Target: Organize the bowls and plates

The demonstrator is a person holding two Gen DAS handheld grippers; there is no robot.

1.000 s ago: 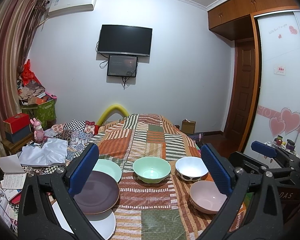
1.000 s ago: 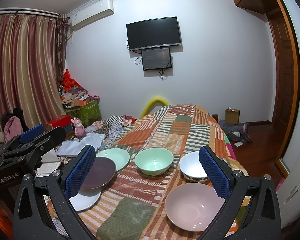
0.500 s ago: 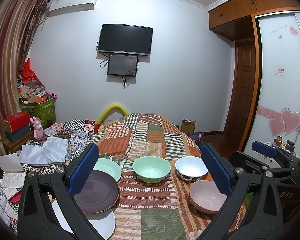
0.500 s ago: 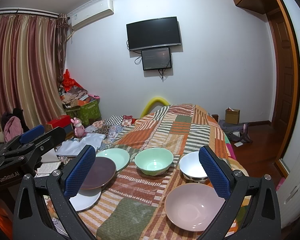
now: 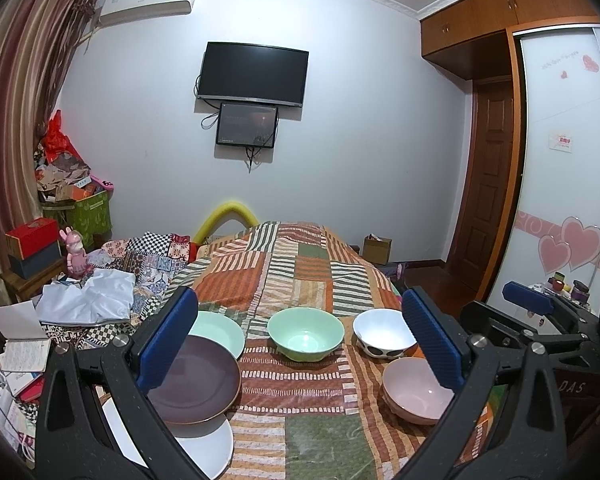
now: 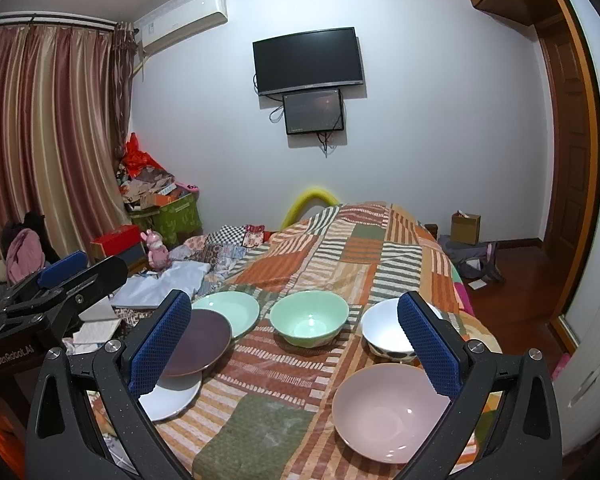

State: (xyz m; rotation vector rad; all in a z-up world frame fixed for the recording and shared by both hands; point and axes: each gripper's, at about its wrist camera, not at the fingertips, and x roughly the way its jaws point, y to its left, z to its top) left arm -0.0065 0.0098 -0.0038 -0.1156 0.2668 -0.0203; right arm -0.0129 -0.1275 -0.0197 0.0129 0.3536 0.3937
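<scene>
On the patchwork bedspread the crockery lies in two loose groups: to the left, a purple plate overlaps a white plate with a mint plate just behind it; to the right stand a mint bowl, a white spotted bowl and, nearest the edge, a pink bowl. Both tongs hover above the near end of the bed with nothing between their blue pads; the left gripper is spread wide, and so is the right gripper. Nothing appears stacked on purpose yet, so the step in hand is probably choosing and approaching a first piece.

To do it well, each tong would likely take the group on its own side: the right towards the pink bowl, the left towards the plates. A bowl is best pinched across its rim, one pad inside and one outside, then lifted level. The plates lie flat on soft cloth, so a pad would have to slip under an edge; the raised lip of the purple plate looks the easiest start. Glazed ware could slide in the pads, and the pink bowl sits close to the bed's edge
</scene>
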